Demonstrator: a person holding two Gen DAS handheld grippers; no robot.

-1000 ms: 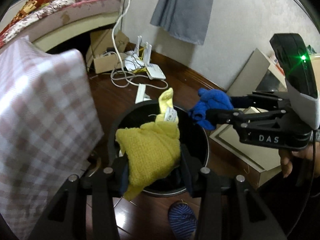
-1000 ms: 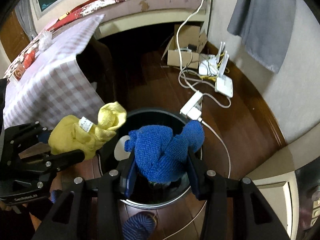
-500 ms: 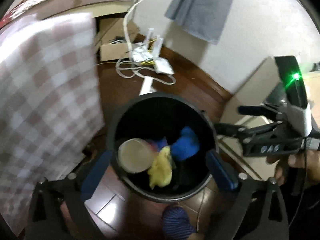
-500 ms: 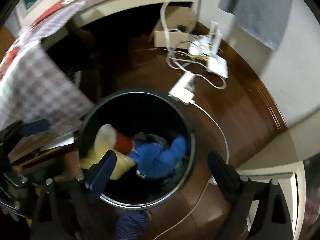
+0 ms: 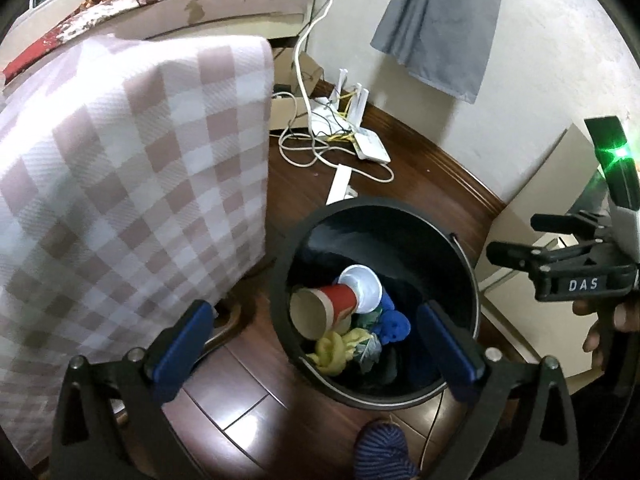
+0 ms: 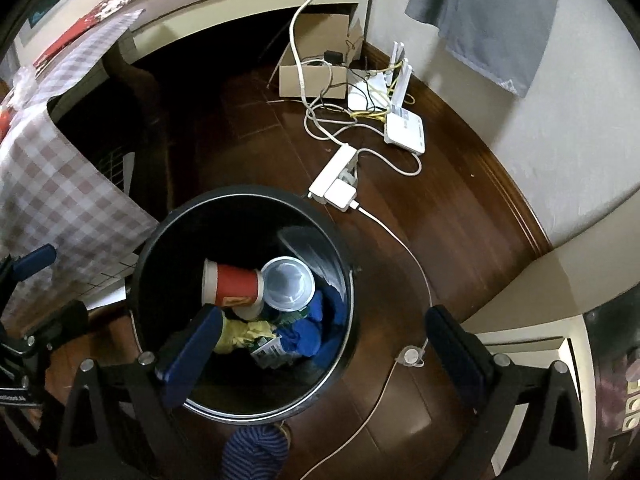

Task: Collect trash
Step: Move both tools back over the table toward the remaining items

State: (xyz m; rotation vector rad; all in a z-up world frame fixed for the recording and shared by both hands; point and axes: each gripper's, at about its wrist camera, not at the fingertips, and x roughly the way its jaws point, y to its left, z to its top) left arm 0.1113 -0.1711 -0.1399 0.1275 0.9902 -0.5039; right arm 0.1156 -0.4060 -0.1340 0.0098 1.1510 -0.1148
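Note:
A black round bin (image 5: 376,202) stands on the dark wood floor. Inside lie a yellow knit cloth (image 5: 334,350), a blue knit cloth (image 5: 394,326), a red paper cup (image 5: 324,306) and a clear plastic cup (image 5: 362,282). My left gripper (image 5: 316,332) hangs open over the bin's near side with nothing between its fingers. In the right wrist view the bin (image 6: 248,190) holds the yellow cloth (image 6: 240,330) and blue cloth (image 6: 316,328). Above them the right gripper (image 6: 322,328) is opening its jaws, with nothing between them. It also shows from the side (image 5: 516,236).
A table under a pink checked cloth (image 5: 120,180) stands close left of the bin. A power strip (image 6: 336,172), routers, tangled cables and a cardboard box (image 6: 312,76) lie beyond it by the wall. A striped slipper (image 5: 384,452) sits at the bin's near edge.
Both grippers have opened wide. The yellow cloth fell from the left one and the blue cloth from the right one into the bin. Both hands sank a little toward it.

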